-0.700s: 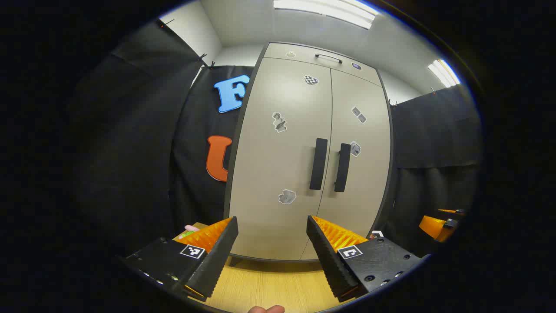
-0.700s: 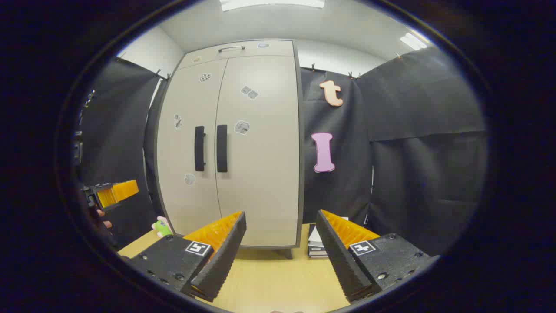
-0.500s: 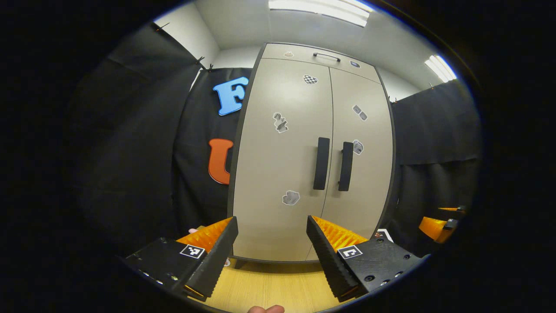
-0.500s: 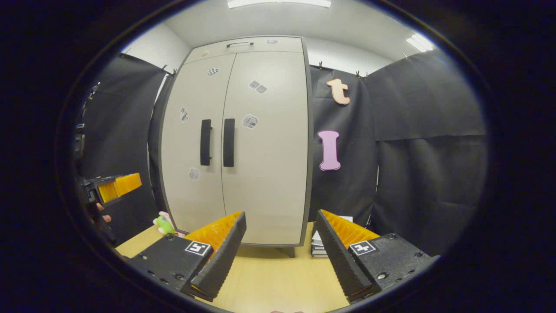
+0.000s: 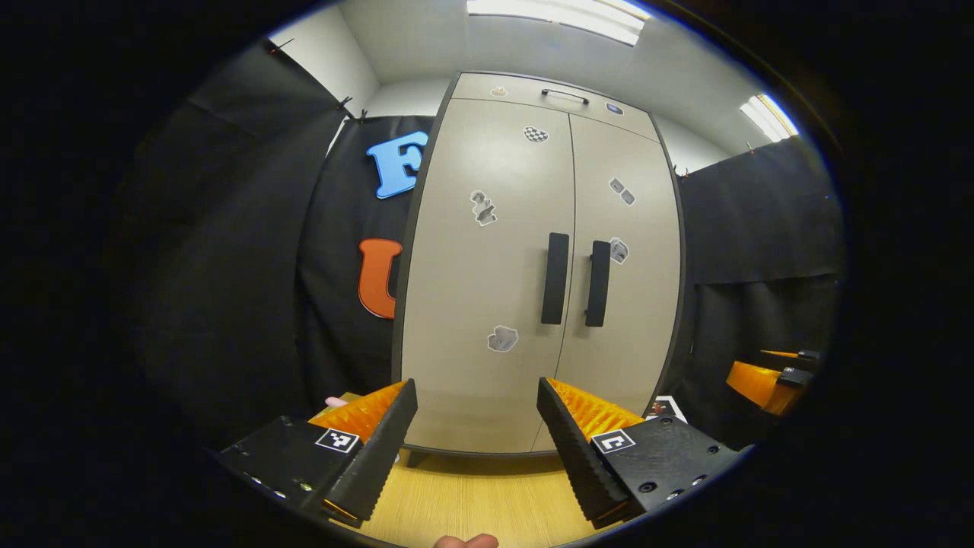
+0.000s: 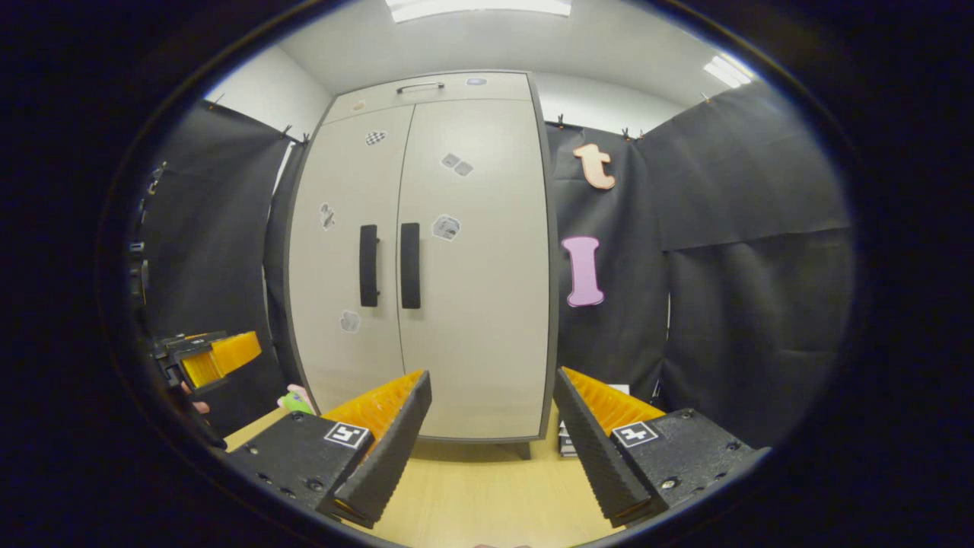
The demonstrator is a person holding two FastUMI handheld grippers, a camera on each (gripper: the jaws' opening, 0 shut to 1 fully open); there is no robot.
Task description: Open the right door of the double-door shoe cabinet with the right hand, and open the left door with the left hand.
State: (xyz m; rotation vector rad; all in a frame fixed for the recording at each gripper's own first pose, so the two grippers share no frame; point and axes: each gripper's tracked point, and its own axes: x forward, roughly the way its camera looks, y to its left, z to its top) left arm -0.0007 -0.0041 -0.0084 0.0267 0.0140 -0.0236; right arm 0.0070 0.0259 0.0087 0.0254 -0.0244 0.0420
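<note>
Beige and closed, the double-door shoe cabinet is standing upright on a light wooden tabletop, backed by the booth's black cloth wall. In the left gripper view, the left door and the right door are meeting flush along the centre seam, each carrying a tall black handle: the left door handle and the right door handle are sitting side by side, just either side of the seam. Small grey stickers are dotting both door faces, and a narrow top panel with a slim bar pull is running above the doors.

The left gripper is hanging in front of the cabinet with its fingers spread wide apart, holding nothing, well short of the doors. Part of the right gripper is showing at the far right edge of this view.

In the right gripper view, the cabinet is sitting left of centre, doors likewise closed, handles untouched. The right gripper is likewise released, fingers wide and empty, apart from the cabinet. The left gripper is showing at the left edge. A small green and pink toy is lying on the tabletop by the cabinet's lower left corner, and a stack of books is resting beside its lower right corner.
</note>
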